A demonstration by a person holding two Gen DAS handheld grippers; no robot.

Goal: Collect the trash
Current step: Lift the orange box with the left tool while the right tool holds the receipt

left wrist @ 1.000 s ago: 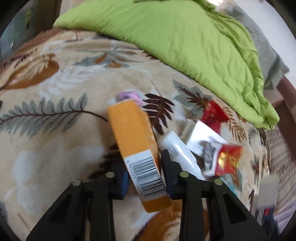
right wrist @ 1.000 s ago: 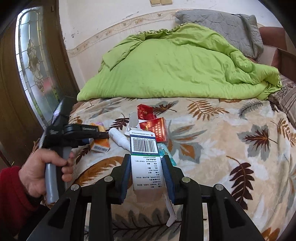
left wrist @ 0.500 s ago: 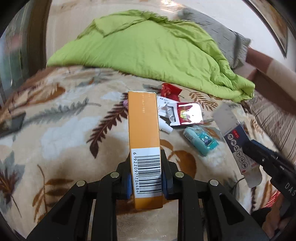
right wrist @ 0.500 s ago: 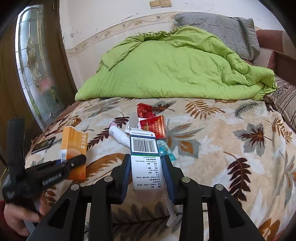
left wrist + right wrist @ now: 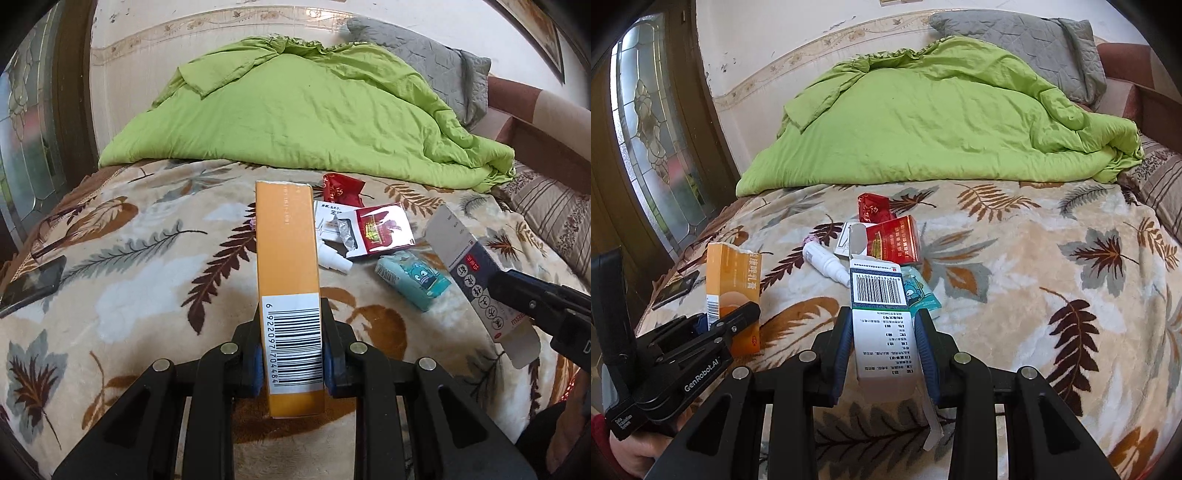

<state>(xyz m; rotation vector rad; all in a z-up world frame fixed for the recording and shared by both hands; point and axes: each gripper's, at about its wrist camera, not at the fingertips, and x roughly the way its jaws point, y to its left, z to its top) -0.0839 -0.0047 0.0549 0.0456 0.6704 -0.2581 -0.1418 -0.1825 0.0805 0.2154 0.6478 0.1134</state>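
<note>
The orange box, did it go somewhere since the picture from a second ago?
Yes. The left tool lifted the orange box off the leaf-print blanket, pulled it back from the trash pile and turned it straight. The right tool stayed put, gripping the white barcode box. The red packet, spray bottle and teal pack did not move.

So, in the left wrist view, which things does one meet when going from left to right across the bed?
Dark phone → orange box held in the left gripper → red cigarette pack → teal tissue pack → white and dark blue box held in the right gripper.
</note>
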